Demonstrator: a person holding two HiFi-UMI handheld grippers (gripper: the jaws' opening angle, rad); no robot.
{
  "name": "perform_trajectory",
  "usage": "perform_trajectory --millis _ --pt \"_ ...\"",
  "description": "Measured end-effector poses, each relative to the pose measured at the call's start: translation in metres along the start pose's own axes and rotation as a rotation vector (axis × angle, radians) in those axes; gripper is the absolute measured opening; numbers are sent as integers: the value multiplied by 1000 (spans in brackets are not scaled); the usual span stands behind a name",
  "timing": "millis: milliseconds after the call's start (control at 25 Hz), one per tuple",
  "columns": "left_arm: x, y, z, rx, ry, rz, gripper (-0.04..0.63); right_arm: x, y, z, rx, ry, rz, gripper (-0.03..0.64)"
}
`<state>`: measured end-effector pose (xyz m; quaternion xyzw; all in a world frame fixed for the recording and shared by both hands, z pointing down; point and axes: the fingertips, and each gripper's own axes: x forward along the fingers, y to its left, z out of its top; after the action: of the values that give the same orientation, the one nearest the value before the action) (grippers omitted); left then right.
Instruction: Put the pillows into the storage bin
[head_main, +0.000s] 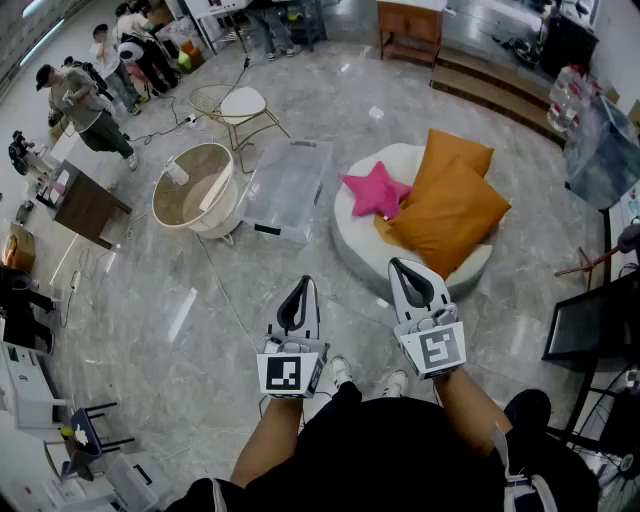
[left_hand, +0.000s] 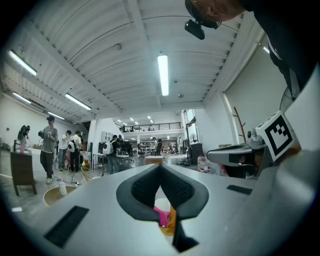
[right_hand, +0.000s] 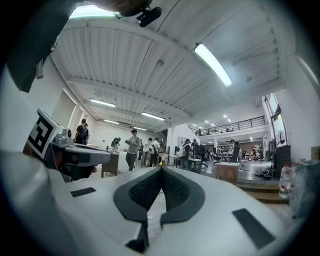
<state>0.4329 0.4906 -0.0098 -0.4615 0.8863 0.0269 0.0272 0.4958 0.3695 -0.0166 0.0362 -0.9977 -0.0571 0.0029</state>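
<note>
Left gripper (head_main: 303, 282) and right gripper (head_main: 398, 264) both shut, empty. 2 orange pillows (head_main: 450, 205) and 1 star pillow (head_main: 376, 190) on seat (head_main: 357, 245); bin (head_main: 290, 185) beside it. Risk: thin pinch slips off a bulky pillow (bin may be lidded).

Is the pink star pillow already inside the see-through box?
No, the pink star-shaped pillow lies on the round white seat beside the orange pillows, apart from the clear plastic storage bin.
</note>
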Motion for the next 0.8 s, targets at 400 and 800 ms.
perform_trajectory --millis 400,800 --pt "5 8 -5 3 6 -15 17 9 7 -11 -19 8 6 12" --pt "12 36 -16 18 19 -101 17 38 17 -16 -24 -23 -104 70"
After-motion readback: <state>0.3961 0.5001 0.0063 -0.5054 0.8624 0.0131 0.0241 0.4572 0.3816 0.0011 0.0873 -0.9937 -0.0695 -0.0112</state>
